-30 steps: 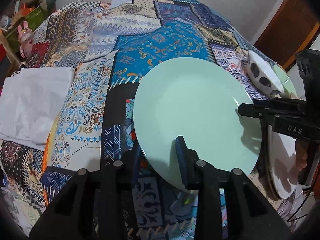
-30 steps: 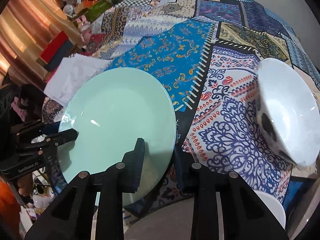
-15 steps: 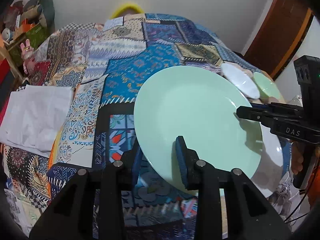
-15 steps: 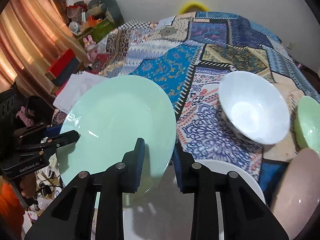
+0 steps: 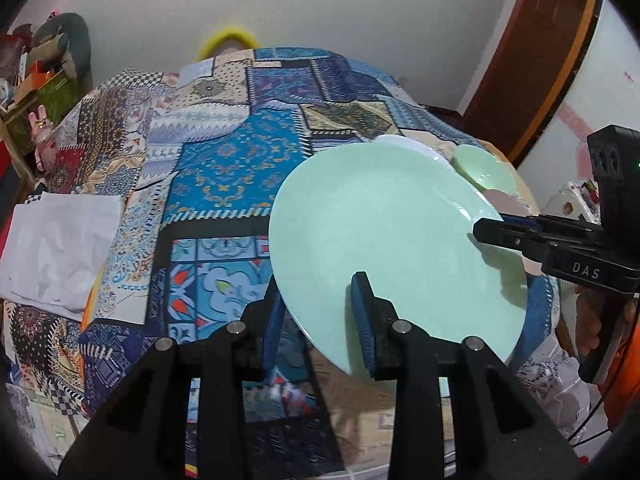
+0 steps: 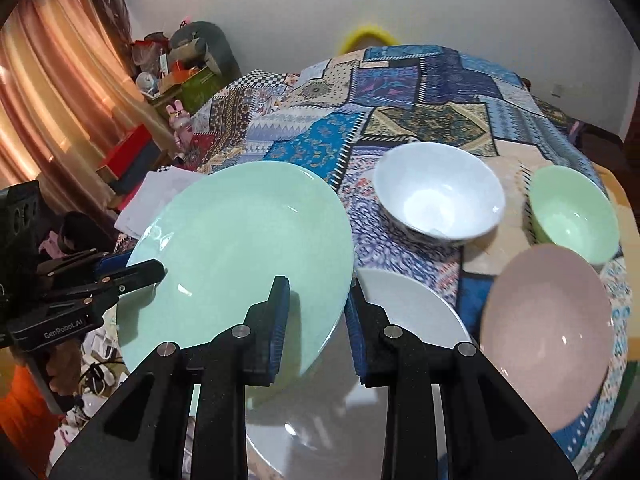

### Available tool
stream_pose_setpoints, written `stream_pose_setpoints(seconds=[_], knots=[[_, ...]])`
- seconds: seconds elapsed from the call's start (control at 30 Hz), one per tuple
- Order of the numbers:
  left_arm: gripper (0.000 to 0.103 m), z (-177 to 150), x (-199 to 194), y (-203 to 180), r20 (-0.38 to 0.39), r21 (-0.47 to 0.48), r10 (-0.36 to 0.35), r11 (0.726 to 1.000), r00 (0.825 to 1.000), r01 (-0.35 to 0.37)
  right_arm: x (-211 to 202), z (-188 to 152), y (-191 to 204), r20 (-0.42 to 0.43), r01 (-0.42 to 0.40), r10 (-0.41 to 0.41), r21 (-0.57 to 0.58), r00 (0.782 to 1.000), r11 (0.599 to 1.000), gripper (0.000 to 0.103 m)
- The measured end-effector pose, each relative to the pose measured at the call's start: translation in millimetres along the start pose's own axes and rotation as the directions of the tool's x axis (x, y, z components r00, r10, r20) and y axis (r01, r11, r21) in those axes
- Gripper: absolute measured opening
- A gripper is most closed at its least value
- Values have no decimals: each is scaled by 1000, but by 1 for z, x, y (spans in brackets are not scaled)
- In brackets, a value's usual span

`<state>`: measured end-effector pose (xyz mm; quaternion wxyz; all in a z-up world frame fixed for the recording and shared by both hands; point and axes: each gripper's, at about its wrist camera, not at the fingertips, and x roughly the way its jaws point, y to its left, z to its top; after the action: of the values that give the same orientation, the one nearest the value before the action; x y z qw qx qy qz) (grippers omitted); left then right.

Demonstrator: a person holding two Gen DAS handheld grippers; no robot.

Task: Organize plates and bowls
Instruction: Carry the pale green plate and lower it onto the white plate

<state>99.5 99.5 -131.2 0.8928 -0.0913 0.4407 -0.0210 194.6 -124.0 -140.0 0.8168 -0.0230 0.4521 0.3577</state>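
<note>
A large mint-green plate (image 5: pixel 392 240) is held in the air above the patchwork cloth. My left gripper (image 5: pixel 318 316) is shut on its near rim, and my right gripper (image 6: pixel 316 316) is shut on the opposite rim of the plate (image 6: pixel 240 248). The right gripper also shows in the left wrist view (image 5: pixel 500 232). Under the plate lies a white plate (image 6: pixel 404 312). A white bowl (image 6: pixel 440 192), a small green bowl (image 6: pixel 572 212) and a pink plate (image 6: pixel 548 332) stand to the right.
A patchwork cloth (image 5: pixel 224 168) covers the surface. A folded white cloth (image 5: pixel 56 248) lies at the left. Clutter, boxes and an orange curtain (image 6: pixel 48 92) are at the left. A wooden door (image 5: pixel 532 64) is at the right.
Both grippers have raised the green plate higher above the cloth. The views tilted up, so the bowls, the pink plate and the wall now show.
</note>
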Motion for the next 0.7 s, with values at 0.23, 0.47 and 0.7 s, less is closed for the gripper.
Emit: stream_pose_setpoints(seconds=[0.23, 0.47, 0.7], knots=[[33, -7, -3, -25, -1, 20, -36, 999, 999, 36, -23, -16, -12, 25, 21, -22, 22, 999, 1000, 25], [33, -14, 0, -46, -13, 43, -60, 997, 998, 61, -40, -34, -25, 37, 42, -44, 57, 998, 998, 25], [33, -21, 11, -62, -50, 55, -82, 995, 995, 85, -46, -50, -37, 37, 49, -53, 96, 998, 994, 25]])
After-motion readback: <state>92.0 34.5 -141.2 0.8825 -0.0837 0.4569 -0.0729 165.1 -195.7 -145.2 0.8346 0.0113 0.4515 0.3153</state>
